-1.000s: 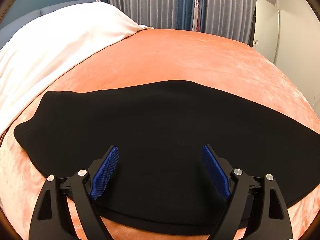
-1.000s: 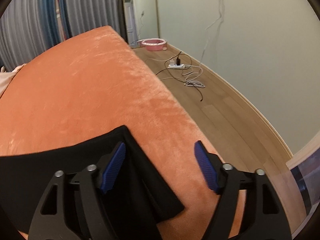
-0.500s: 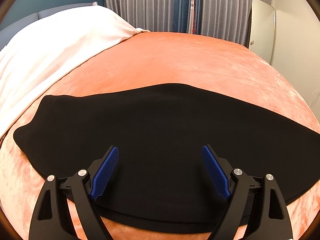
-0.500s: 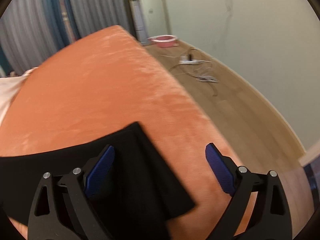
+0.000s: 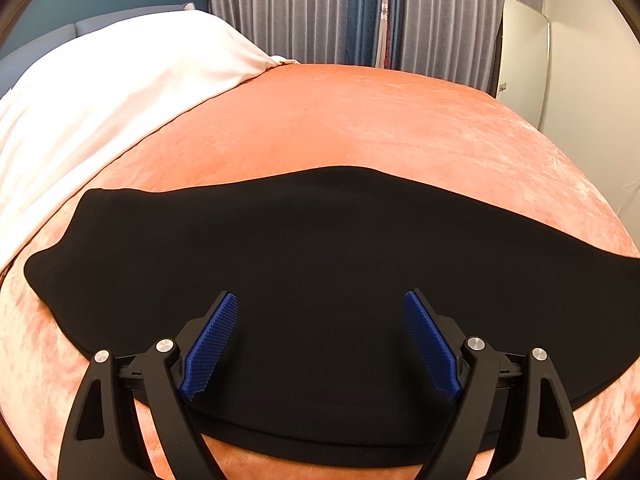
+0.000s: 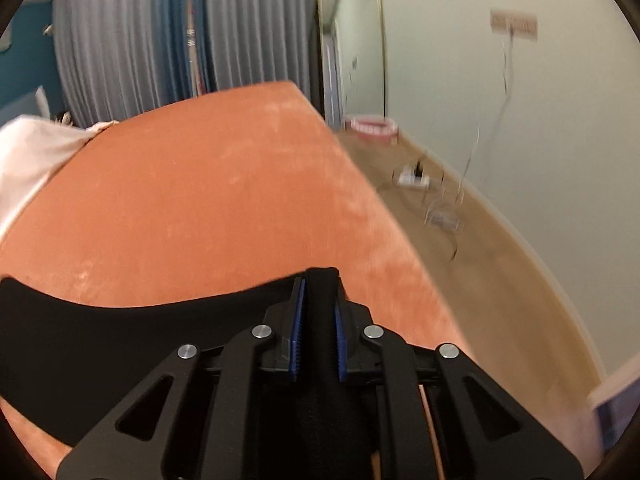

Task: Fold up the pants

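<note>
Since half a second ago my right gripper [image 6: 318, 300] has clamped the pants [image 6: 120, 344] between its fingers, while my left gripper [image 5: 320, 320] hovers spread wide above them.

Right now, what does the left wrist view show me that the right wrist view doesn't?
Only the left wrist view shows the left gripper, open above the middle of the pants, which lie flat.

Only the right wrist view shows the right gripper shut on the pants' end, plus the wooden floor, cables and pink bowl.

Both show the orange blanket, white sheet and curtains.
</note>
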